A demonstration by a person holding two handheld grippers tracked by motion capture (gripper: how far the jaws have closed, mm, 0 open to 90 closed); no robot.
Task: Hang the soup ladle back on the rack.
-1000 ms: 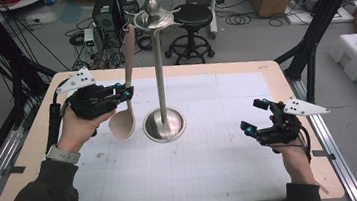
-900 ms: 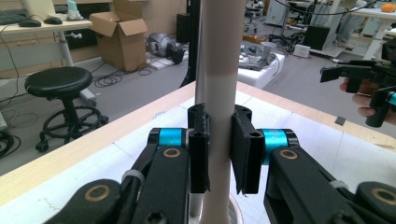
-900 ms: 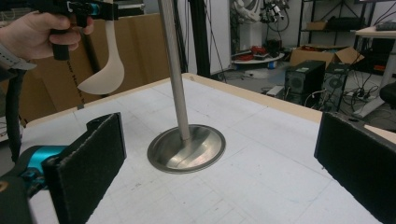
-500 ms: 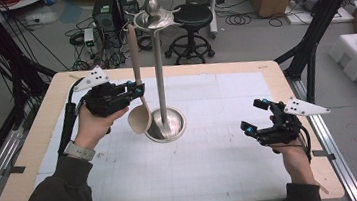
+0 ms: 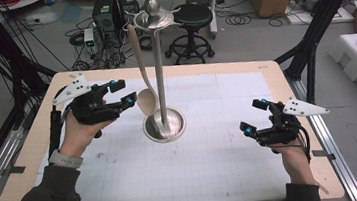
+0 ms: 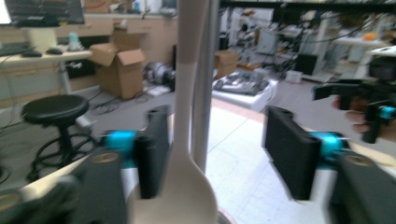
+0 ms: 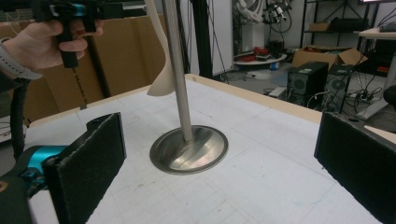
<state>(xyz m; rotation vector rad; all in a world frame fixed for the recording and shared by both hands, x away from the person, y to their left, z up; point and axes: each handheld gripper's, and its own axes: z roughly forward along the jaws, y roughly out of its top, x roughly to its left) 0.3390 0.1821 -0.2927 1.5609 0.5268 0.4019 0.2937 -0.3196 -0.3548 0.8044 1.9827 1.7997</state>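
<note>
Seen from above, a metal stand (image 5: 159, 72) rises upright from a round dished base (image 5: 164, 125) near the middle of a white gridded table (image 5: 213, 167). A pale spoon (image 5: 143, 79) hangs from a hook at the top of the stand, handle up and bowl down, with the bowl just beside the pole and above the base.

The left gripper (image 5: 124, 93), held in the person's left hand (image 5: 81, 131), sits level with the spoon's bowl and just to its left. Its jaws are spread apart and grasp nothing. In the left gripper view the spoon (image 6: 184, 140) hangs between the two black jaws, close to the left one; the blur makes it hard to say whether that jaw touches the spoon. The pole (image 6: 205, 84) stands directly behind the spoon.

The right gripper (image 5: 252, 117), held in the right hand (image 5: 292, 151), hovers over the right part of the table, well apart from the stand. Its jaws are likewise wide apart and empty. In the right gripper view the base (image 7: 189, 149) and pole (image 7: 177, 70) stand between the two jaws farther off, the spoon's bowl (image 7: 161, 79) hangs beside the pole, and the left hand (image 7: 44, 44) shows at upper left.
</note>
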